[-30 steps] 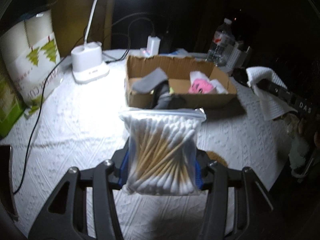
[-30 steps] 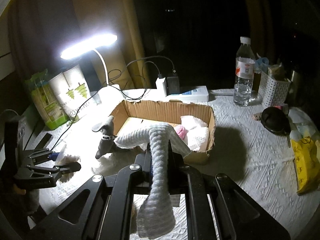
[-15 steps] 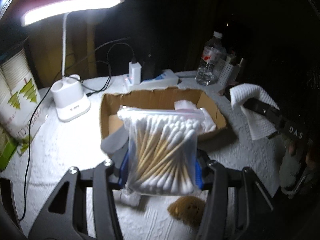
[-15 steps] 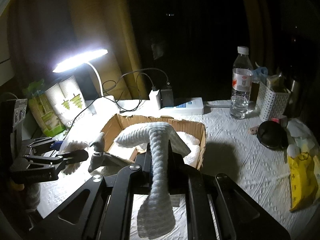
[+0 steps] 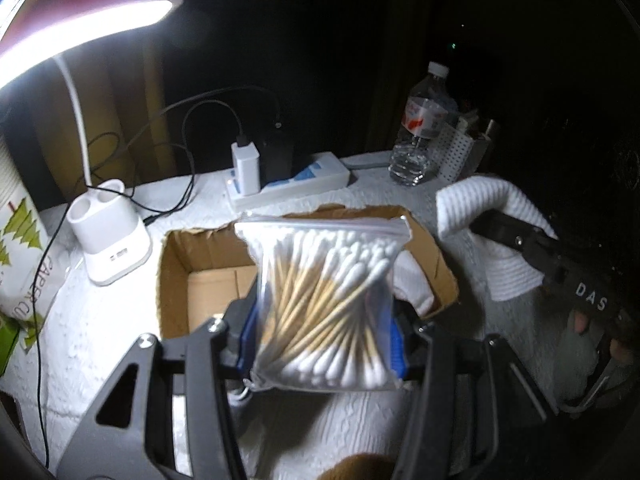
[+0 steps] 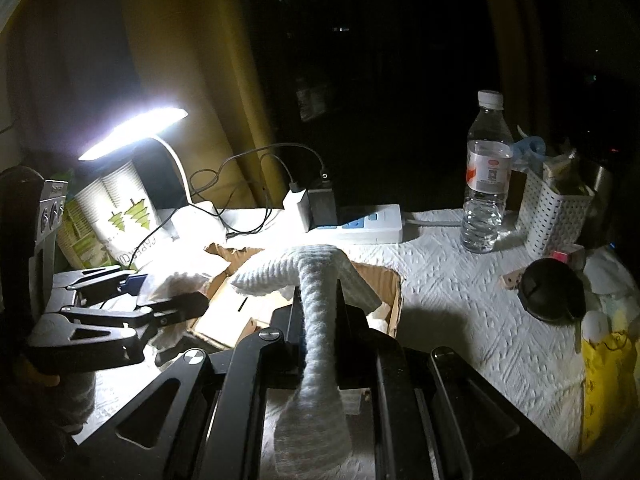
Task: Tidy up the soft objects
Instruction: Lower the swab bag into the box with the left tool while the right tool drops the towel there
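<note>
My left gripper (image 5: 322, 332) is shut on a clear zip bag of cotton swabs (image 5: 324, 304) and holds it above the near edge of the open cardboard box (image 5: 176, 264). My right gripper (image 6: 318, 320) is shut on a white ribbed cloth (image 6: 316, 344) that droops over its fingers, above the box's (image 6: 394, 300) right side. The cloth (image 5: 488, 208) and right gripper (image 5: 532, 248) show at the right of the left wrist view. The left gripper (image 6: 160, 304) shows at the left of the right wrist view. White soft items (image 5: 412, 280) lie inside the box.
A lit desk lamp (image 5: 108, 248), a power strip with chargers (image 5: 288, 184), a water bottle (image 6: 486, 184) and a white perforated basket (image 6: 554, 216) stand at the back. A paper pack (image 5: 20, 256) is at left. A black round object (image 6: 554, 296) and a yellow bag (image 6: 608, 376) lie at right.
Both grippers have risen and moved forward over the box with their loads. The bag of swabs now hangs over the box's near edge; the cloth is over its right side.
</note>
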`<state>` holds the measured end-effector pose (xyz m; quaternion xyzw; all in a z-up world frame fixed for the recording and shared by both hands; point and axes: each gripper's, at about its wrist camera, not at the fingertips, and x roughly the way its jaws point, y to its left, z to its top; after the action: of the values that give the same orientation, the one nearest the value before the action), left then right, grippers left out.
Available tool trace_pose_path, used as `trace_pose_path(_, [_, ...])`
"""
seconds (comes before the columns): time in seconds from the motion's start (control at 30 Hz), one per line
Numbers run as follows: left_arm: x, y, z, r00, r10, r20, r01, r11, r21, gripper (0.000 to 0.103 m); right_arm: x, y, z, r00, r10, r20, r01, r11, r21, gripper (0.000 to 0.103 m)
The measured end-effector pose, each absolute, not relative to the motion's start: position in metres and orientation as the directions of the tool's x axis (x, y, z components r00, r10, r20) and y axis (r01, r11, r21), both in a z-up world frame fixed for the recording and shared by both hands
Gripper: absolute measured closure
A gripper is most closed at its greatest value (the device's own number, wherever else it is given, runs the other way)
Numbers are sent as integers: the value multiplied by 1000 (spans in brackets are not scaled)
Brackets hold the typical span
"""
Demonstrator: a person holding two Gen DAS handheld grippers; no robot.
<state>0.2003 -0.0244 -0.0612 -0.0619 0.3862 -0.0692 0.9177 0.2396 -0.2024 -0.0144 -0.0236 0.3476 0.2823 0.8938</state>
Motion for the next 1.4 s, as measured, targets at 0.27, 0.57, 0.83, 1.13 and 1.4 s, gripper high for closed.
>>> trace_pose_path(0.27, [229,-34,-77,672,-163,-722,67,985,-160,51,262,-196,-31,566,512,-646,-537,824,183,93])
trace_pose_path(0.57, [256,-41,-100,626,-167,-762,63,984,-164,51,286,-191,-62,531,502,-682,-522,828,203,93])
trace_pose_path(0.83, [275,-42,-126,563,-151,-812,27,986,-165,49,305,-194,-89,487,474,-734,-472,849,235,76])
trace_pose_path(1.13, [270,-39,-120,575,-151,-804,17,985,-173,29,296,-205,-68,537,465,-704,-451,863,227,49])
trace_pose_path(1.4, [255,-36,-105,602,-145,-785,12,985,-173,29,286,-208,-62,548,438,-712,-435,877,205,49])
